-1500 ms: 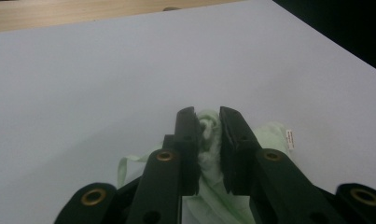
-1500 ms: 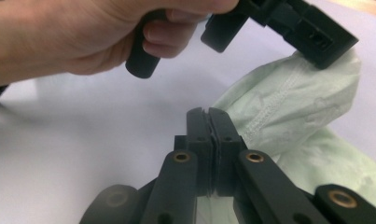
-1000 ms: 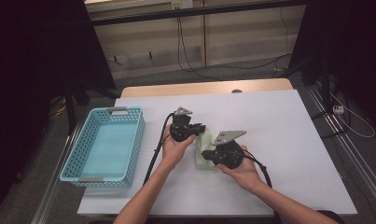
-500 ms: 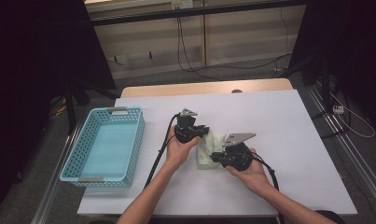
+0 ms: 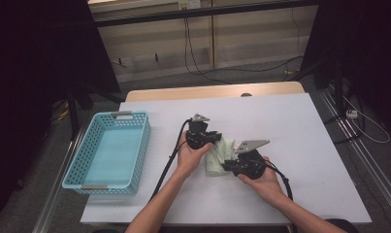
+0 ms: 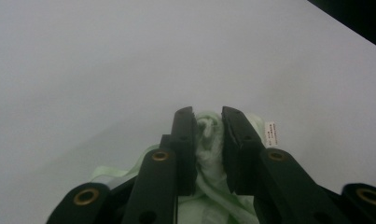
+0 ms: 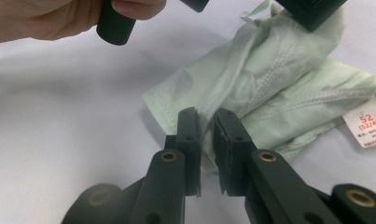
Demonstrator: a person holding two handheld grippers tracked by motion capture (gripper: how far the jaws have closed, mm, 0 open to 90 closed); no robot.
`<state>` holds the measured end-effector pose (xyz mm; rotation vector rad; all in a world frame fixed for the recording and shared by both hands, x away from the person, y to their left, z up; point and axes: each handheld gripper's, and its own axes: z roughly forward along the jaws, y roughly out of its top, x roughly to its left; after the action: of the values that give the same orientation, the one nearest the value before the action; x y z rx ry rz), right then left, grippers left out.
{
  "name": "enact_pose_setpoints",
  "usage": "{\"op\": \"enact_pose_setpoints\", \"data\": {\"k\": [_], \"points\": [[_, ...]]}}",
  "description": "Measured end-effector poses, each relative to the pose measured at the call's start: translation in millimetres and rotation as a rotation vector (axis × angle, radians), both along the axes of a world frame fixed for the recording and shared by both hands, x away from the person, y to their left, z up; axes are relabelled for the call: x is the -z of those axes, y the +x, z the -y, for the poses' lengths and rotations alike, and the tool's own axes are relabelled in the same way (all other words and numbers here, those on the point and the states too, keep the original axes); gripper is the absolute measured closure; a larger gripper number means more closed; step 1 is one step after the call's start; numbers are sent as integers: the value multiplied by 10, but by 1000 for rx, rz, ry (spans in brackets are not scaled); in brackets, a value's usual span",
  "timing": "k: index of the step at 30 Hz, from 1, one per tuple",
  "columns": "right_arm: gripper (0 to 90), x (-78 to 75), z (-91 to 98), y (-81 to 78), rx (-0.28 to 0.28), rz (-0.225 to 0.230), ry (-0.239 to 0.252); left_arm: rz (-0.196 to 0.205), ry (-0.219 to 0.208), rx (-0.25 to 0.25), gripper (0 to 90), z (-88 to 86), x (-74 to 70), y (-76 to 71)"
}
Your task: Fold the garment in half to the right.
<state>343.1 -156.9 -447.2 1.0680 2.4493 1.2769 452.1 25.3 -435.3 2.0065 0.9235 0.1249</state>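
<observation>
Nearest, the right gripper [image 5: 230, 167] has just been opening, its jaws slightly parted at the near edge of the folded pale-green cloth garment [image 5: 219, 154] on the white surface [image 5: 300, 131]. Beyond, the left gripper [image 6: 209, 128] clenches a bunched fold of it.

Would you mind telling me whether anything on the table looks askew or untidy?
The pale green garment lies bunched and creased mid-table, its size label sticking out at one edge. The blue basket sits squarely; nothing is spilled.

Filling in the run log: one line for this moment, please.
left tool shut on green cloth | right tool jaws opening at cloth edge | basket empty
</observation>
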Motion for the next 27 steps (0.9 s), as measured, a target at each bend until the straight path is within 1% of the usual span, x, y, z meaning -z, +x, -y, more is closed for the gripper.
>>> {"op": "enact_pose_setpoints", "data": {"k": [2,5,7,8,11,12,14,15,17,20,24,25,27], "points": [[864,3,0,-5,-1,-10,10,9,-1,6,761,21,1,-11],[877,-12,6,-29,-6,-8,15,4,0,15,766,59,2,-18],[880,-11,19,-43,-6,-9,13,5,4,16,766,74,3,-15],[880,-7,29,-45,-6,-8,14,2,-1,15,766,83,3,-16],[878,-12,65,-58,3,-9,30,1,2,26,764,97,6,-9],[872,-13,77,-58,9,-11,39,-3,-4,25,764,106,16,-5],[862,-4,88,-67,13,-15,37,-8,-5,29,760,126,39,-5],[853,2,90,-76,15,-20,40,-12,-1,35,757,132,47,-6],[801,13,92,-90,13,-26,33,-13,-1,38,751,146,61,-15],[742,14,94,-87,9,-32,33,-26,-13,39,739,136,59,-14],[651,-15,116,-76,22,-12,21,-30,-31,39,699,129,47,-17],[630,-25,127,-69,29,-9,25,-24,-29,44,693,122,37,-16],[590,-51,154,-56,38,1,27,-21,-43,46,659,105,18,-11]]}}
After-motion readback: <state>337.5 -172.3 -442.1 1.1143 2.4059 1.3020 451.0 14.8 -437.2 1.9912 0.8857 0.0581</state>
